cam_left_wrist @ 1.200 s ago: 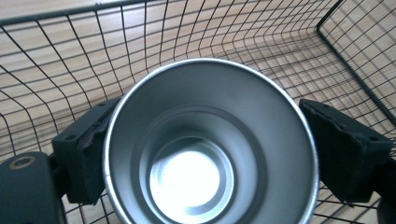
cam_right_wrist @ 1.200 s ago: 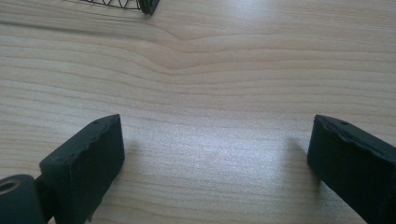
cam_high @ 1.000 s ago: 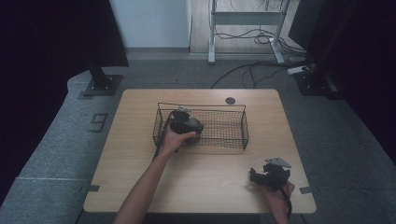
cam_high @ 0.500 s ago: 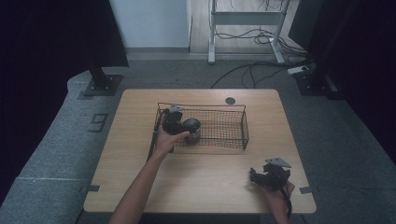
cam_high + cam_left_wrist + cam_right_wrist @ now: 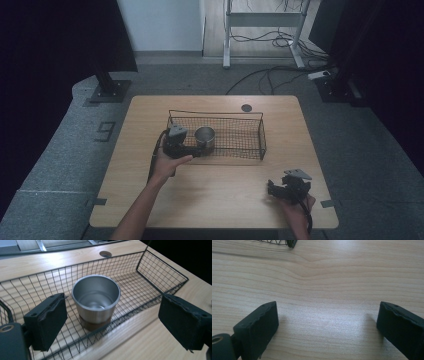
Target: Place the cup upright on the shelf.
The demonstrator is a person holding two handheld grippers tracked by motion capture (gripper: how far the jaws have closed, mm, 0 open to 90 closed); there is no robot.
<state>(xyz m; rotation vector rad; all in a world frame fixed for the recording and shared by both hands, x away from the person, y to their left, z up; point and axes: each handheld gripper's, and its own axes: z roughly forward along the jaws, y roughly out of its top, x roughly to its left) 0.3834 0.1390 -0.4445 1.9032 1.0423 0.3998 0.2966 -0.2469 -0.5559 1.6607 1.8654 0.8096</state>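
Cup [image 5: 96,301] upright inside basket [image 5: 250,120], near its left end | left tool [image 5: 112,322] spread wide, cup just beyond it, untouched | right tool [image 5: 327,325] spread, idle over tabletop [image 5: 220,195] | step looks like release or pre-grasp, can't tell | next: advance and clamp, or back away.

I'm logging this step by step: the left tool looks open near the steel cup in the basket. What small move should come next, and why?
Probably draw the left tool back out of the wire basket: its jaws stand wide open, clear of the steel cup, which sits upright on the basket floor.
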